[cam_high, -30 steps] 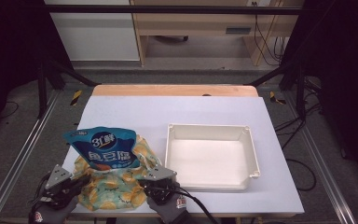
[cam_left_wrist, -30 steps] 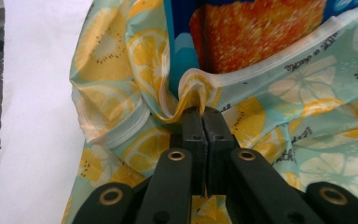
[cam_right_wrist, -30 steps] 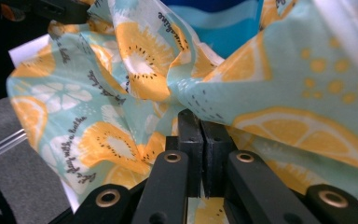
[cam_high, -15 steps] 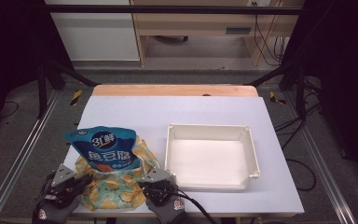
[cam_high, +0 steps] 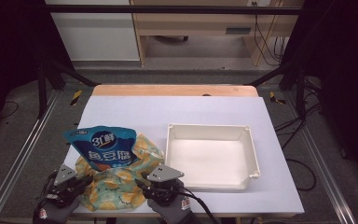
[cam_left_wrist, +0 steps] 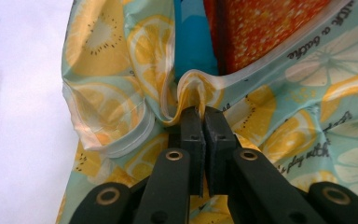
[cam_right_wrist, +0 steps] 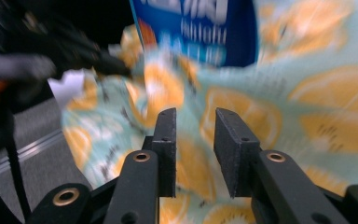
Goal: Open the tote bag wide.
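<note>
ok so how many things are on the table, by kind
fruit-print zip bag: 1
blue snack pouch: 1
white plastic tray: 1
total: 3

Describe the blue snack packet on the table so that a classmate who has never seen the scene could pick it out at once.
Start at the white tray on the pale table and look to its left. There lies a fruit-patterned bag, with the blue snack packet sticking out of its far end. It is the one plain blue thing with white lettering, against the bag's yellow citrus slices.
</note>
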Demonstrator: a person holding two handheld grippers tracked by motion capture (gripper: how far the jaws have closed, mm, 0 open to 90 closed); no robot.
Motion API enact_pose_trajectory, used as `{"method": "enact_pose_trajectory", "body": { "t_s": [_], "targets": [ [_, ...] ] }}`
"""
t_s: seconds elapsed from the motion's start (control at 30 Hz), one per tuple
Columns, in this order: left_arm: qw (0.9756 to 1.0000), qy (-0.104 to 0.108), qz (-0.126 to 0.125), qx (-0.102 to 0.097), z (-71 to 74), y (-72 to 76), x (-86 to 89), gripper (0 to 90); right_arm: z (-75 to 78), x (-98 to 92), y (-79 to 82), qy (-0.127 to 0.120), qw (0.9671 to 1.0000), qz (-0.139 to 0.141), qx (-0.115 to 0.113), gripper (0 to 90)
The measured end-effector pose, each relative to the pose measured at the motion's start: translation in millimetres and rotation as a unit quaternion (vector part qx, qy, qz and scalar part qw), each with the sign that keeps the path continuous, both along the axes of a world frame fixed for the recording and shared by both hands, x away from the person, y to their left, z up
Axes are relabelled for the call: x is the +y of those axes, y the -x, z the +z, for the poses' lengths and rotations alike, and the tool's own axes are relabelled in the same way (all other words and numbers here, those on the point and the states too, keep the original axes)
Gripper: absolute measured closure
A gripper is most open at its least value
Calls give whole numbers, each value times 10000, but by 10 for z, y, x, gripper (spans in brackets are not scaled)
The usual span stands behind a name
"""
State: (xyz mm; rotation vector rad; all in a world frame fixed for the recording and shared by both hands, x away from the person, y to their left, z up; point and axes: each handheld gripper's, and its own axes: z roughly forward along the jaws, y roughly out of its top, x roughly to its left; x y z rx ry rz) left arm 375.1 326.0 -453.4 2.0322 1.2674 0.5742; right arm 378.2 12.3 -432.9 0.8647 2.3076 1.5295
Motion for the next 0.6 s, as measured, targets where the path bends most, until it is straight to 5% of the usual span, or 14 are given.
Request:
{"method": "enact_pose_trajectory", "body": {
  "t_s": [0.13,0.3,0.53,0.6],
  "targets": [
    [10000,-28,2,30,-7,-7,0,875,212,-41,26,-87,9995,-59,-291,765],
    [10000,-31,7,72,-14,-13,3,875,360,-72,-140,-145,9971,-557,-497,873],
    [10000,-5,11,56,-9,-11,11,869,267,7,-343,140,9955,-888,-312,898],
    [10000,33,9,41,-6,-9,17,862,112,77,-367,315,9952,-916,-134,898]
  ]
}}
